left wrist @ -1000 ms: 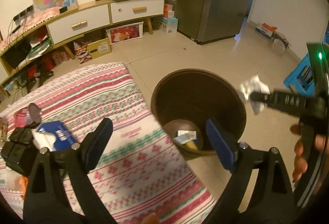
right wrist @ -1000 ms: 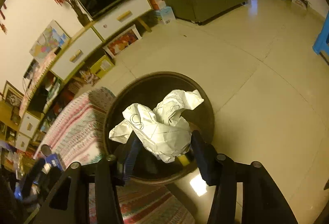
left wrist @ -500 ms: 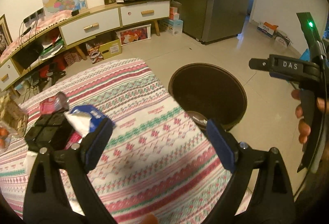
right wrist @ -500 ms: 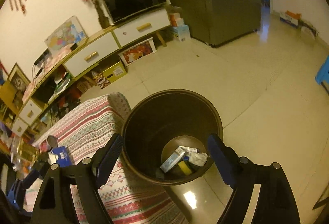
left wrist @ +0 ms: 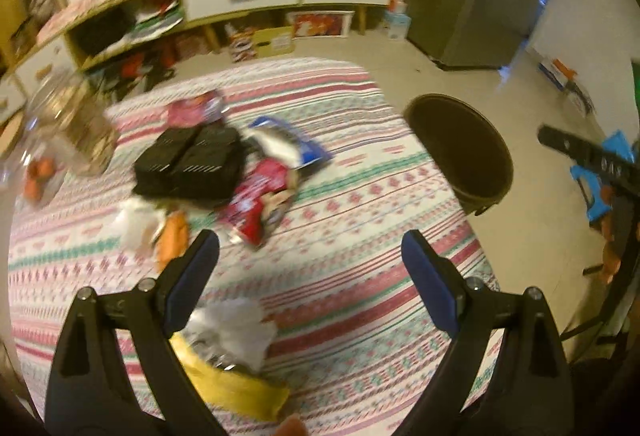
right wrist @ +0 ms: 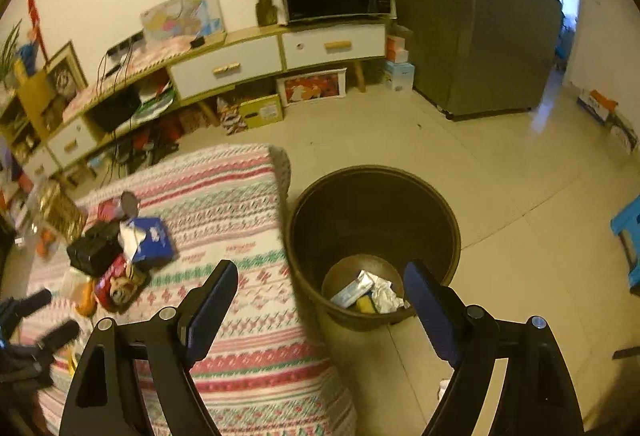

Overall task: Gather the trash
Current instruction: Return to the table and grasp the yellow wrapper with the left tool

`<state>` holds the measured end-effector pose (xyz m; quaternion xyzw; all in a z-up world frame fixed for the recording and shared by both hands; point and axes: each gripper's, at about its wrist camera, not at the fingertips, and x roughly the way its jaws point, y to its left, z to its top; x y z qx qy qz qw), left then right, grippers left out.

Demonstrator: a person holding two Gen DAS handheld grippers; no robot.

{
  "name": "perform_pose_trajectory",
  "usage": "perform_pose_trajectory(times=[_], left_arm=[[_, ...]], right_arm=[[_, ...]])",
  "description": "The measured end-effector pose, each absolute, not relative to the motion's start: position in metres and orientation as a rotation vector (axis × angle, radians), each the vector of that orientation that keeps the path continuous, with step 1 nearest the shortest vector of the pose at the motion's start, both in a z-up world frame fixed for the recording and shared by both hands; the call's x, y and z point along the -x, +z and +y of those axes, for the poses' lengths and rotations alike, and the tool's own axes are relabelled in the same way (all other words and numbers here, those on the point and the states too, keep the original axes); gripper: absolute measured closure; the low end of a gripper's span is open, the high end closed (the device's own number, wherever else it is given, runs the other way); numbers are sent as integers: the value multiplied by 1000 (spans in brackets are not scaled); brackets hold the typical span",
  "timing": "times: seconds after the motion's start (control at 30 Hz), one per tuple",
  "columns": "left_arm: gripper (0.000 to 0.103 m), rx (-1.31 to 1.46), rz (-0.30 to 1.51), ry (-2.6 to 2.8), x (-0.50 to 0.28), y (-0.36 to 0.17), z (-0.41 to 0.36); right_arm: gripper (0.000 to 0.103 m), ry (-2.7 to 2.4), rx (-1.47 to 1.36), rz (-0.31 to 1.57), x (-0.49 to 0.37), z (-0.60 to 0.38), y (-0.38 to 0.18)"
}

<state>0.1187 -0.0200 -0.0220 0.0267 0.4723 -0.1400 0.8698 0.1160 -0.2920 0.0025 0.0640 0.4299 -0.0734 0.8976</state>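
Observation:
My left gripper (left wrist: 310,240) is open and empty above the striped tablecloth (left wrist: 360,276). Below its left finger lie a white crumpled tissue (left wrist: 236,328) and a yellow wrapper (left wrist: 240,396). Further off are a red snack packet (left wrist: 260,195), a blue bag (left wrist: 304,147) and an orange scrap (left wrist: 172,240). My right gripper (right wrist: 320,270) is open and empty over the near rim of the brown bin (right wrist: 372,211). At the bin's bottom, crumpled white paper (right wrist: 384,296) rests with other scraps.
A black case (left wrist: 192,163) sits on the cloth beside the trash. The bin (left wrist: 460,151) stands on the tiled floor off the table's right edge. A blue stool (right wrist: 628,236) is to the right. A low cabinet (right wrist: 240,63) and fridge (right wrist: 480,15) line the far wall.
The right gripper opened and let go of the crumpled paper, which now lies in the bin. The left gripper swung away from the bin to above the trash on the table.

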Motion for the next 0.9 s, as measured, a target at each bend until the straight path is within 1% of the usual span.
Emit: perform_pose_trajectory(times=[0.23,0.43,0.6,0.73,0.9], left_arm=[[11,130,1088,-224,-116,-33,51],[11,249,1202,-181,-108,-61,93],[11,277,1279,-150,-89,-88,107],[11,282,1335,-163,-75,-107,103],[11,282,1346,-150,-68,-120,96]], right_arm=[[16,-119,-121,981,-117,-263,-14],[16,-84,-36,1016,-116,-235,-25],[16,-35,28,1040,-115,-212,-35],[16,-3,57,1060,-116,-197,-42],[16,16,60,1072,-117,-188,-47]])
